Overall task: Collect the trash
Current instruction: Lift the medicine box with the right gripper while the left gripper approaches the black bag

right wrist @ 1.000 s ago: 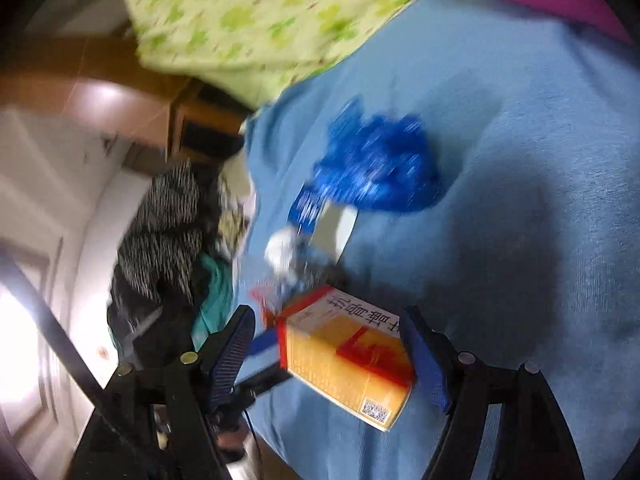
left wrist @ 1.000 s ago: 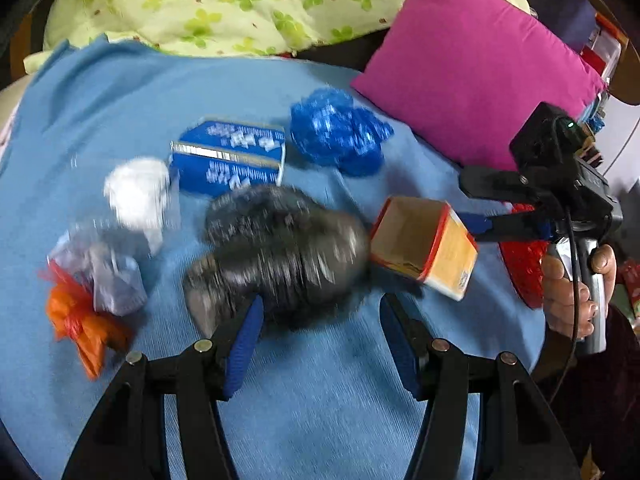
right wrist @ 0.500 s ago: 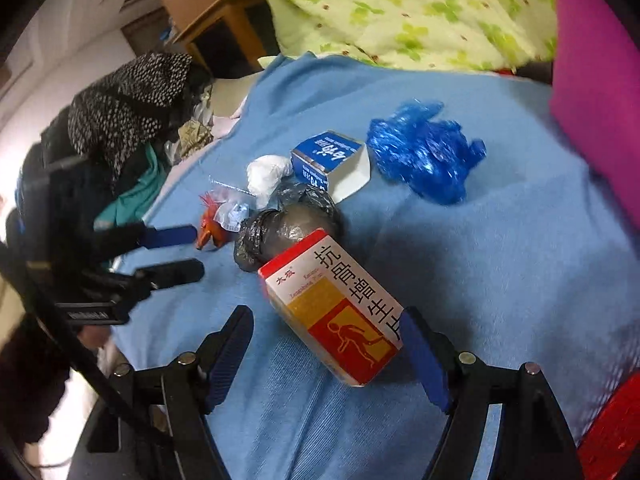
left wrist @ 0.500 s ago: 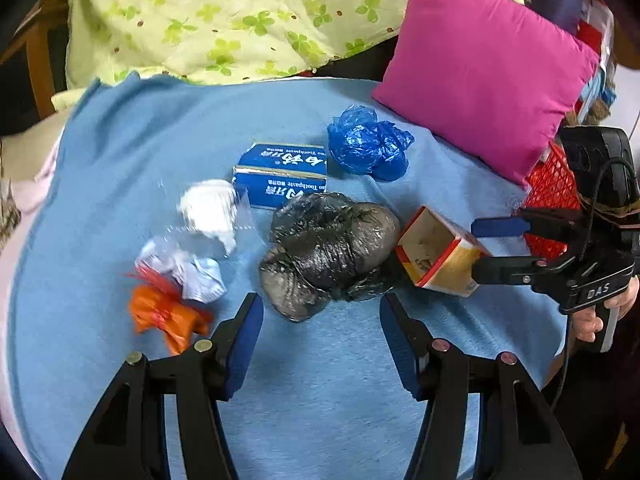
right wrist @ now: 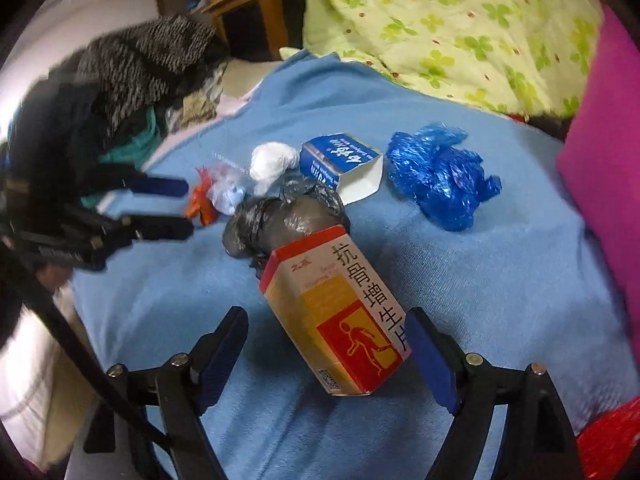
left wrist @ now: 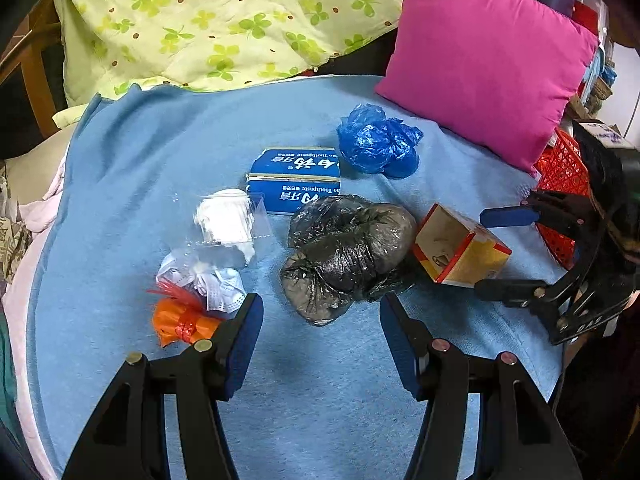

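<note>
Blue blanket (left wrist: 160,152): spread over the bed, under both tongs and all the trash.
Pink cushion (left wrist: 484,60): far beyond the left tongs, to their right, at the blanket's back edge.
Green-patterned quilt (left wrist: 224,20): bunched behind the blanket, far ahead of both tongs.
Red basket (left wrist: 564,176): behind the right tongs in the left view, at the blanket's edge.
Black bag (left wrist: 348,252): crumpled, just ahead of the left tongs' gap, touching the yellow box.
Yellow box (right wrist: 340,316): lies on the blanket between the right tongs' fingers, open end toward the black bag.
Blue toothpaste box (left wrist: 296,180): beyond the black bag, just beside it.
Blue plastic wad (left wrist: 378,146): farther ahead, near the cushion.
White tissue in clear wrap (left wrist: 228,224): ahead-left of the left tongs.
Orange wrapper (left wrist: 180,320): just beside the left tongs' left finger.
Left tongs (left wrist: 320,340): partly spread, holding nothing, above the blanket.
Right tongs (right wrist: 326,354): opening, fingers either side of the yellow box, pads clear of it.
</note>
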